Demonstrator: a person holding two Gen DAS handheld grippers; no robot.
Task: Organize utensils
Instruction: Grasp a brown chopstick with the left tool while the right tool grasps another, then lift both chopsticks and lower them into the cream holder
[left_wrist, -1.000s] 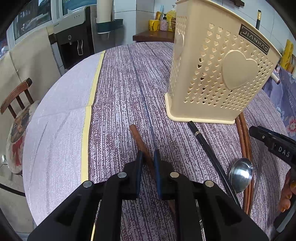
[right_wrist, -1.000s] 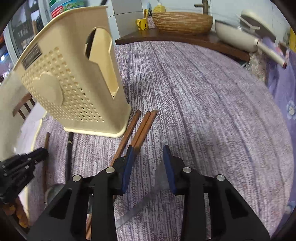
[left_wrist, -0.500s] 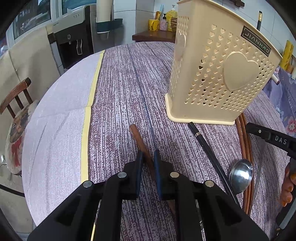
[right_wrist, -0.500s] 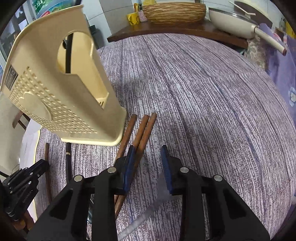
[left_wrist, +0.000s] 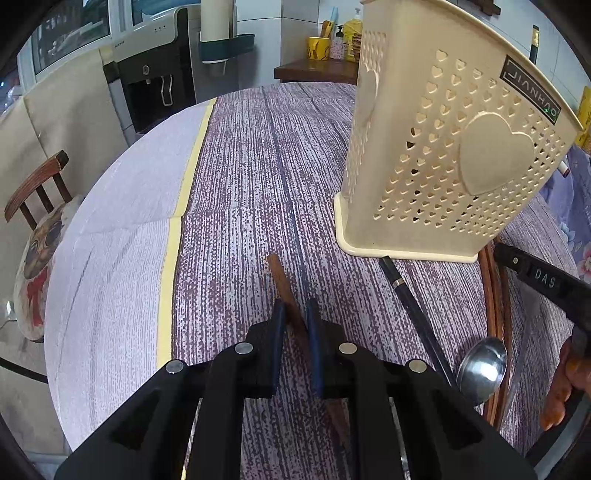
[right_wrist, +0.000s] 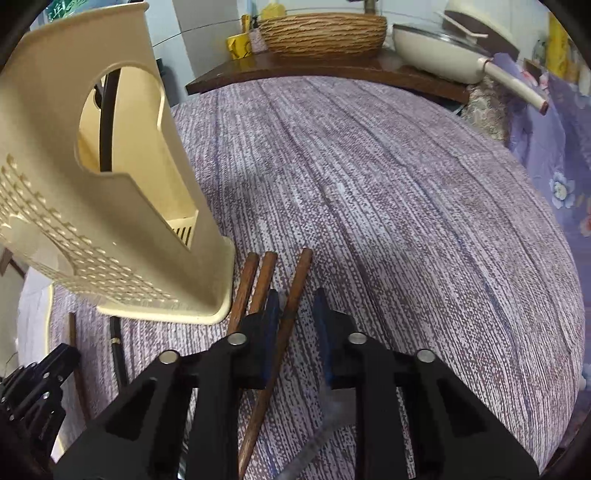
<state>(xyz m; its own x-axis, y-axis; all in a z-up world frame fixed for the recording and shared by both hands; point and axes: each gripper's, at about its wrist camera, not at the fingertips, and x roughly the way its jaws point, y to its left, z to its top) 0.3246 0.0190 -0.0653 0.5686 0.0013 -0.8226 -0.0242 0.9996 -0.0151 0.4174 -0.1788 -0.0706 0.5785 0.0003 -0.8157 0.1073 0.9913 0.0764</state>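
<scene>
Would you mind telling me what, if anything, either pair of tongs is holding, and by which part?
The left tongs straddle a brown chopstick mid-shaft, and the right tongs straddle another chopstick near its upper third. Neither visibly clamps, so a firm hold cannot be told.

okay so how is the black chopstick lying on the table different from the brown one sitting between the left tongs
The black chopstick is dark and glossy with a thin metal band near its end; the brown chopstick is plain reddish wood. The black one's end touches the base of the cream utensil holder; the brown one stops short of it. The black one lies free, while the left tongs straddle the brown one. Both lie flat on the purple tablecloth.
</scene>
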